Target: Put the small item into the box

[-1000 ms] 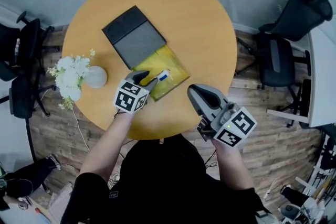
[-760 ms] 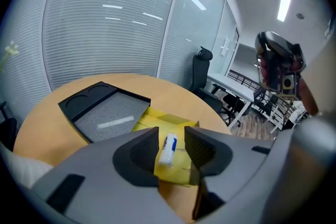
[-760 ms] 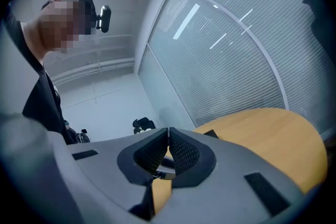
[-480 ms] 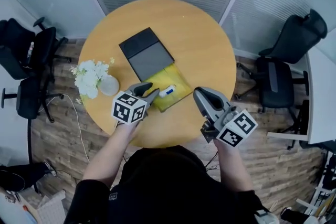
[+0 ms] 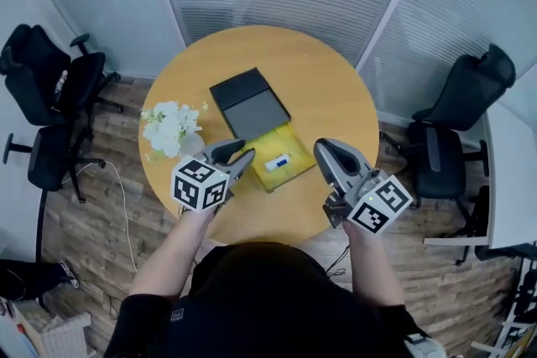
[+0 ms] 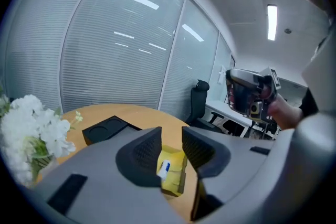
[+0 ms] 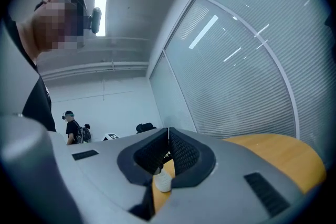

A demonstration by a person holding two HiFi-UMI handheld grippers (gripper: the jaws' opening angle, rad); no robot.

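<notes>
Yellow box [image 5: 294, 148] holds the small item [image 5: 278, 163]

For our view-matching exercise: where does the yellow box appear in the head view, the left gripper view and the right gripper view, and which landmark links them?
Head view: the yellow box sits at centre, on the near side of the round wooden table.
Left gripper view: low centre, beyond the open jaws of the left gripper.
Right gripper view: not visible.
Shared landmark: the round wooden table.
</notes>
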